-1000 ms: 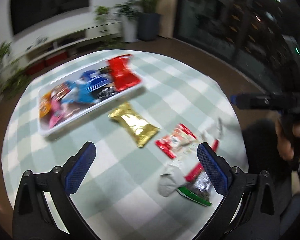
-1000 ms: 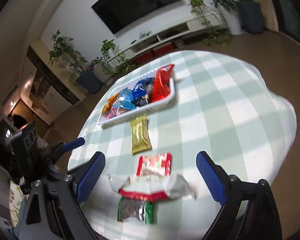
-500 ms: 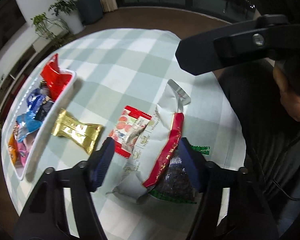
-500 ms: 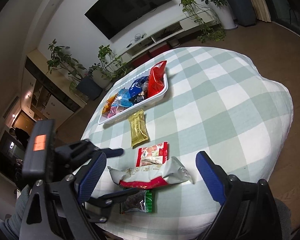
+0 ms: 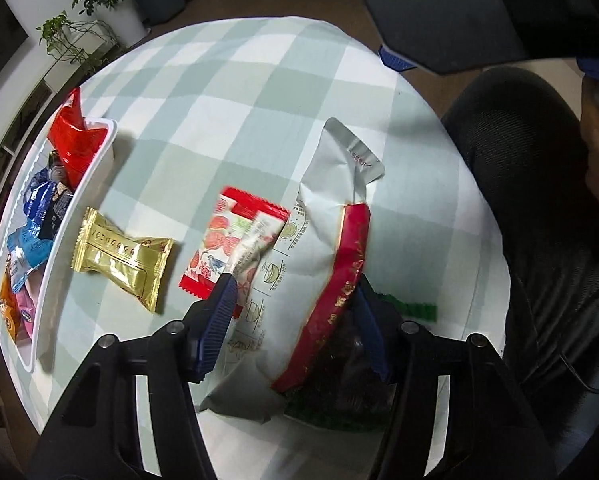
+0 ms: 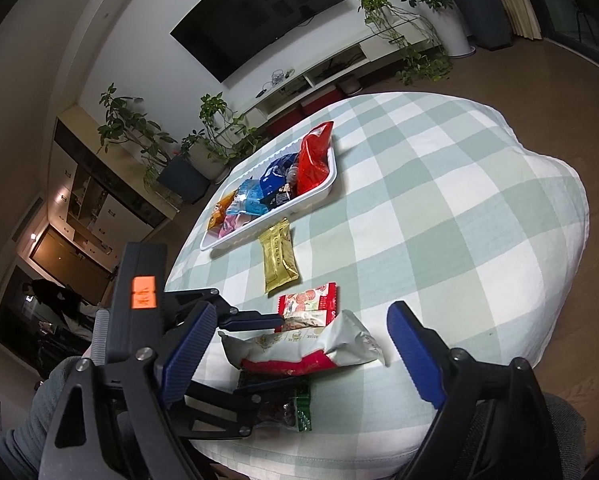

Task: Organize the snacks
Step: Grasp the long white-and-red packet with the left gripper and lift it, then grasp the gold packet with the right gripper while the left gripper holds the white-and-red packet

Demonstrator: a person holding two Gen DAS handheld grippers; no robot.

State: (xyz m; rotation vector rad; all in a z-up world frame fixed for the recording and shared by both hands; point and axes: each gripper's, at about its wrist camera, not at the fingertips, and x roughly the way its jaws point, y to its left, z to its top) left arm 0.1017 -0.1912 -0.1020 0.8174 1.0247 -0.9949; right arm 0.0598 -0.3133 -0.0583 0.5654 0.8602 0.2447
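You are holding the left gripper (image 5: 295, 280) pointing steeply down at the near edge of the round table (image 5: 239, 80). Its jaws are closing, and the blue pads are pressing the two long edges of the white and red packet (image 5: 319, 240). This packet is lying at the near side of the table. Its long axis is running away from the left camera, with the sealed white end pointing to the far side. In the right view it is lying crosswise, left to right. You are holding the right gripper (image 6: 299, 312) above it. Those jaws are also closing but standing wide apart, touching nothing. Four packets are lying loose on the checked cloth. One dark packet with a green edge (image 5: 339, 392) is lying partly under the white one. One small red packet (image 5: 227, 240) is touching its left side. One gold packet (image 5: 119, 260) is lying farther on, beside the one white tray (image 5: 103, 156). The tray is holding at least six packets, and one red bag (image 5: 71, 136) is standing tilted at its far end. Only the left view is showing your dark clothing (image 5: 539, 240). Only the right view is showing the orange label (image 6: 143, 292) on the left gripper and, beyond the table, one wall television (image 6: 259, 16).
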